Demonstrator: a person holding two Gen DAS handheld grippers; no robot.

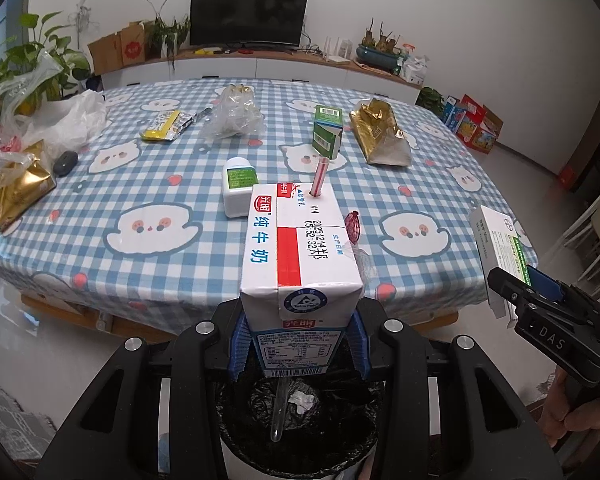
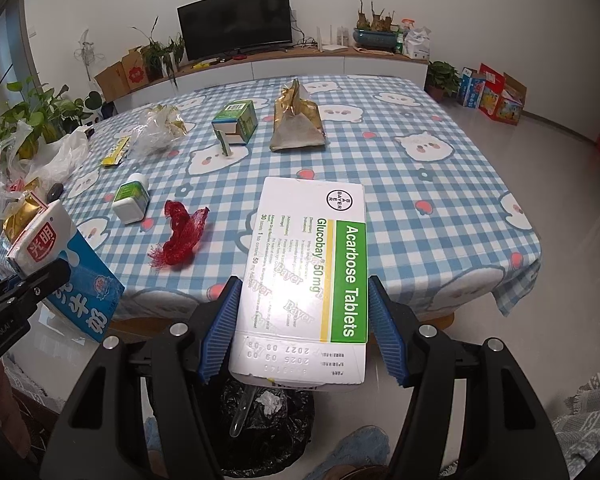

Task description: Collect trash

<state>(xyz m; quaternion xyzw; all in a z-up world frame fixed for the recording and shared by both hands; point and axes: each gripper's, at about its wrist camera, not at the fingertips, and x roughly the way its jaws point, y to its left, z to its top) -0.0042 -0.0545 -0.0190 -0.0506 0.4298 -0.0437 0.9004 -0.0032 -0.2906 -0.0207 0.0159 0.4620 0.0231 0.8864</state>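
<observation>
My left gripper (image 1: 298,336) is shut on a white milk carton (image 1: 300,252) with a red-striped straw, held above a black-lined trash bin (image 1: 300,428). The carton also shows in the right wrist view (image 2: 72,276). My right gripper (image 2: 304,320) is shut on a white and green tablet box (image 2: 312,264), held over the same bin (image 2: 268,432). The box also shows in the left wrist view (image 1: 500,248). The bin holds a clear tube and a crumpled tissue.
On the blue checked table (image 2: 420,184) lie a red net (image 2: 182,236), a white bottle (image 2: 130,200), a green carton (image 2: 236,122), a gold bag (image 2: 296,120), clear plastic wrap (image 2: 160,128), a yellow packet (image 2: 114,154) and plastic bags (image 1: 40,128) at the left.
</observation>
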